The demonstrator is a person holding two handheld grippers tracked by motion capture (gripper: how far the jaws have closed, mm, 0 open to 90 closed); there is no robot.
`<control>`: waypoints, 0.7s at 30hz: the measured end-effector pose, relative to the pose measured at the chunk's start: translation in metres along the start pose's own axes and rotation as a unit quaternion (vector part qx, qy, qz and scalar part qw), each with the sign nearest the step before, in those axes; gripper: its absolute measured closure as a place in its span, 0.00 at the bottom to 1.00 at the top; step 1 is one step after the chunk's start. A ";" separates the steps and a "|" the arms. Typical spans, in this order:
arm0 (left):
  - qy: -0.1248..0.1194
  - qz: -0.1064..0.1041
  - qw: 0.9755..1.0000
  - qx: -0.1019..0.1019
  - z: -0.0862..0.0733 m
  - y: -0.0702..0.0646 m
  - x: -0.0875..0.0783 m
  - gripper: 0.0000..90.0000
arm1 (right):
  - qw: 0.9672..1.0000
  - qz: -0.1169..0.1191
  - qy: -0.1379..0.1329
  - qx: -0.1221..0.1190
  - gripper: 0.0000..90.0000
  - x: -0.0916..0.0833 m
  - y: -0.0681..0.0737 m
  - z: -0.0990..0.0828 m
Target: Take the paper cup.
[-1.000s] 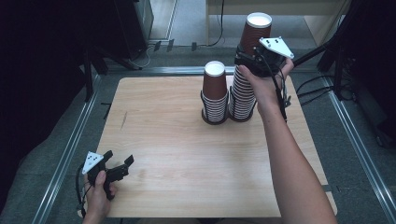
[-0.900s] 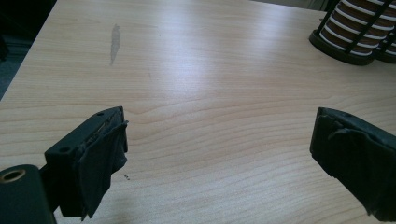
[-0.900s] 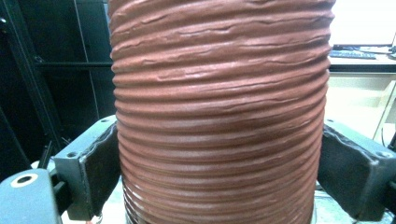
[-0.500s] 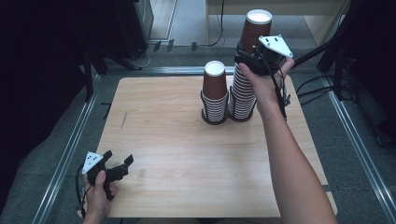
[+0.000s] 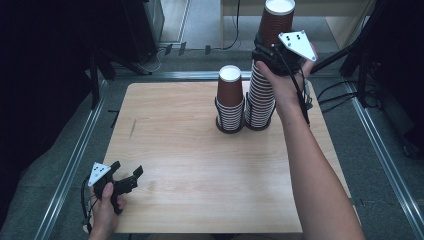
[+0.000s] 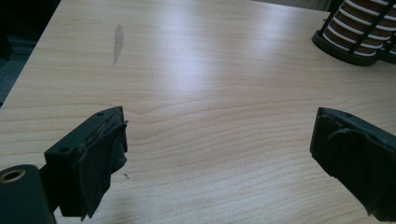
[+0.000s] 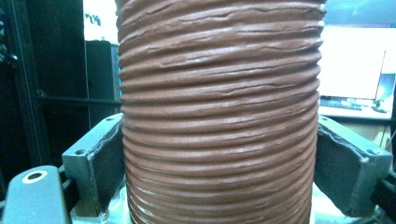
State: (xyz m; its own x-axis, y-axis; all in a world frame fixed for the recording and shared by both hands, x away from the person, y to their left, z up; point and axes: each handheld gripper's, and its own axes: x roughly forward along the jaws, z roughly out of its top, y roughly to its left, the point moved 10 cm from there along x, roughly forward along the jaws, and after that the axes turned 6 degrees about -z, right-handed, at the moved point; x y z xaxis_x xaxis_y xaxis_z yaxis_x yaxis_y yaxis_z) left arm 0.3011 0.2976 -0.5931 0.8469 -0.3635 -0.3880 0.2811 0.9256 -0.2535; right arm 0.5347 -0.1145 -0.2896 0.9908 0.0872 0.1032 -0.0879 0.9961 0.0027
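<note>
Two stacks of ribbed brown paper cups stand in black wire holders at the table's far side: a shorter stack [image 5: 230, 100] and, just right of it, a taller stack [image 5: 261, 97]. My right gripper [image 5: 272, 52] is shut on the top brown cup [image 5: 277, 25] above the tall stack. In the right gripper view both pads press on the cup's ribbed wall [image 7: 219, 93]. My left gripper [image 5: 127, 168] is held low at the table's near left corner. It stands open [image 6: 219, 135] over bare wood with nothing between its jaws.
The wooden table [image 5: 200, 165] has a metal rail frame around it. A dark smudge [image 6: 117, 42] marks the wood at the left. The base of a cup holder [image 6: 355, 42] shows far right in the left gripper view. Cables lie on the floor beyond the right rail.
My right gripper has risen slightly with the top cup in it. The left gripper has stayed where it was.
</note>
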 end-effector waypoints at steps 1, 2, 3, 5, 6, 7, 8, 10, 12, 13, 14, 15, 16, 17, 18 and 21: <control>0.000 0.000 1.000 0.000 0.000 0.000 0.000 0.04 | 1.000 0.001 -0.005 -0.001 0.14 0.000 0.000 0.002; 0.000 0.000 1.000 0.000 0.000 0.000 0.000 0.04 | 1.000 0.001 -0.005 -0.001 0.14 0.000 0.000 0.002; 0.000 0.000 1.000 -0.001 0.000 0.000 0.000 0.04 | 1.000 0.000 -0.015 -0.003 0.14 -0.001 0.001 0.006; 0.000 0.000 1.000 -0.001 0.000 0.000 0.000 0.04 | 1.000 -0.001 -0.023 -0.008 0.14 -0.002 0.002 0.010; 0.000 0.000 1.000 0.000 0.000 0.000 0.000 0.04 | 1.000 -0.002 -0.027 -0.010 0.14 -0.002 0.002 0.011; 0.000 0.000 1.000 0.000 0.000 0.000 0.000 0.04 | 0.999 -0.002 -0.033 -0.011 0.14 -0.003 0.002 0.013; 0.000 0.000 1.000 0.000 0.000 0.000 0.000 0.04 | 0.999 -0.004 -0.039 -0.012 0.14 -0.003 0.002 0.015; 0.000 0.000 1.000 0.000 0.000 0.000 0.000 0.04 | 0.999 -0.003 -0.048 -0.014 0.13 -0.004 0.003 0.019; 0.000 0.000 1.000 -0.001 0.000 0.000 0.000 0.04 | 0.999 -0.004 -0.053 -0.015 0.13 -0.005 0.004 0.022; 0.000 0.000 1.000 -0.001 0.000 0.000 0.000 0.04 | 0.998 -0.004 -0.054 -0.016 0.13 -0.006 0.004 0.023; 0.000 0.000 1.000 -0.001 0.000 0.000 0.000 0.04 | 0.998 -0.004 -0.058 -0.016 0.13 -0.006 0.005 0.025; 0.000 0.000 1.000 -0.001 0.000 0.000 0.000 0.04 | 0.998 -0.003 -0.059 -0.016 0.13 -0.007 0.005 0.027; 0.000 0.001 1.000 -0.001 0.000 0.000 0.000 0.04 | 0.998 -0.002 -0.063 -0.017 0.13 -0.007 0.005 0.028; 0.000 0.001 1.000 -0.001 0.000 0.000 0.000 0.04 | 0.998 -0.001 -0.066 -0.019 0.13 -0.007 0.005 0.030; 0.000 0.001 1.000 -0.002 0.000 0.001 0.000 0.04 | 0.998 0.000 -0.068 -0.019 0.13 -0.008 0.006 0.032; 0.000 0.001 1.000 -0.001 0.000 0.001 0.000 0.04 | 0.997 -0.001 -0.076 -0.015 0.13 -0.009 0.006 0.039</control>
State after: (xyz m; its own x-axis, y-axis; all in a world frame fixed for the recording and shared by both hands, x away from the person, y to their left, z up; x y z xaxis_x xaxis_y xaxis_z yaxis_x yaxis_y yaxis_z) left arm 0.3011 0.2981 -0.5932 0.8472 -0.3614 -0.3894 0.2778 0.9262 -0.2550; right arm 0.5213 -0.1100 -0.2517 0.9638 0.0847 0.2527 -0.0804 0.9964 -0.0274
